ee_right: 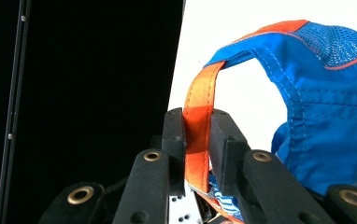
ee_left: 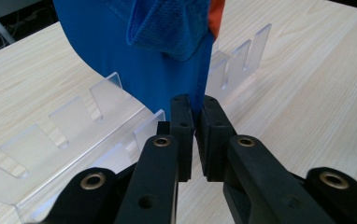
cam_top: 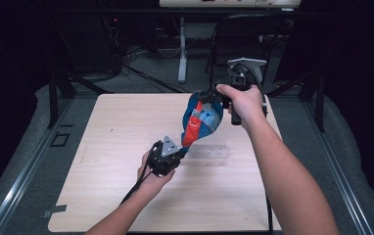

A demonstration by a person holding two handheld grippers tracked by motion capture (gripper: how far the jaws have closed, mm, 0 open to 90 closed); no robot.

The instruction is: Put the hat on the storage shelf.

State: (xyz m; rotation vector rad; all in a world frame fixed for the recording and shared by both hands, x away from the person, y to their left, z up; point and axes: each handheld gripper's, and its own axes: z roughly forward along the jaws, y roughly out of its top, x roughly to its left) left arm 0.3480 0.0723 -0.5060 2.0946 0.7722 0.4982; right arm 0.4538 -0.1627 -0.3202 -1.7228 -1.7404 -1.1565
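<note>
Light wood tabletop (cam_top: 111, 161), pale grain, rounded corners, standing on grey floor (cam_top: 28, 147). One thing lies on it: a clear plastic rack (cam_top: 209, 149) with upright slotted tabs, just right of the left claw (cam_top: 175, 152) and below the right claw (cam_top: 209, 95). In the left gripper view the rack (ee_left: 74, 126) runs to both sides of the claw (ee_left: 194, 116), close behind its tips. A tape strip (cam_top: 54, 212) sits at the tabletop's near left corner, well left of the left claw.

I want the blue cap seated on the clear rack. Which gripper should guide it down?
Left, probably: the left gripper pinches the blue cap low beside the clear rack; the right gripper holds its orange strap higher.
</note>
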